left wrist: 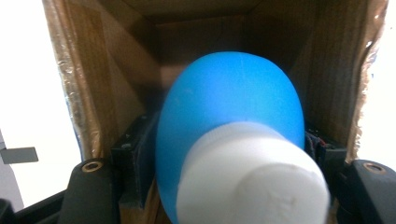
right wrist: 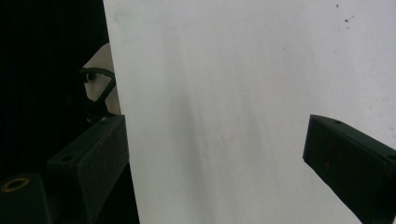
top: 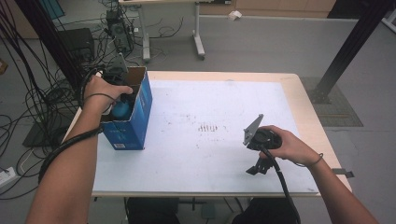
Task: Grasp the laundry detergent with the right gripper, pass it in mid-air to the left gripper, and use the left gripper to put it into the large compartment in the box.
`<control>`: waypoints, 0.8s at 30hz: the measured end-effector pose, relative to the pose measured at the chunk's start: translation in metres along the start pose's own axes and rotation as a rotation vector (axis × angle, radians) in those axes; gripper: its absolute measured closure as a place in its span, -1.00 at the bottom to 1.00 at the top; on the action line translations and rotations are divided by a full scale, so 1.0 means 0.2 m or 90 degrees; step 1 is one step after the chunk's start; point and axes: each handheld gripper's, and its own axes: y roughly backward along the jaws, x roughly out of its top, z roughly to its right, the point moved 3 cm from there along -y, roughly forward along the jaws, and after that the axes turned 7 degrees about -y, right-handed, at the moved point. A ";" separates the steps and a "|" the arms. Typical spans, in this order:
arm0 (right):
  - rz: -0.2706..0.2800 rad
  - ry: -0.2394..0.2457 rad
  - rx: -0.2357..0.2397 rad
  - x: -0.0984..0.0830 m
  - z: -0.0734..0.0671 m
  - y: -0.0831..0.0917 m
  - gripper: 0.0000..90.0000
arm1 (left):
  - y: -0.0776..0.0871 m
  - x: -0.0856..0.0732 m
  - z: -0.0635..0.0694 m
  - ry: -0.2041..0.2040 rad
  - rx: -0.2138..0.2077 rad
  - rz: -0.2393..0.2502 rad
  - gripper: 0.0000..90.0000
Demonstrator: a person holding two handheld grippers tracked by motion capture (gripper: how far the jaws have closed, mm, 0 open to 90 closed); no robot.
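Blue bottle (left wrist: pixel 229 121) with a white cap (left wrist: pixel 252 179) sits inside the open cardboard box (top: pixel 133 119), between the jaws of the left gripper (left wrist: pixel 224 163); whether the pads press on it I cannot tell. That box stands at the table's (top: pixel 224 107) left edge. Well right of the box, the right gripper (right wrist: pixel 215 158) hovers over the white tabletop, jaws apart and empty.

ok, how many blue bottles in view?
1: a blue plastic bottle with a white cap, between the left gripper's jaws inside the open blue cardboard box at the table's left edge. Box interior partly hidden.
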 end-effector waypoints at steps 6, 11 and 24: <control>-0.001 0.003 -0.002 0.00 0.00 0.00 -0.85 | 0.05 0.00 0.01 -0.002 0.004 0.007 -0.27; 0.002 0.004 -0.002 0.01 -0.01 0.01 -0.85 | 0.11 0.01 0.02 -0.005 0.004 0.017 -0.28; 0.007 0.009 -0.003 0.01 -0.01 0.02 -0.85 | 0.26 0.00 0.05 -0.013 0.009 0.034 -0.30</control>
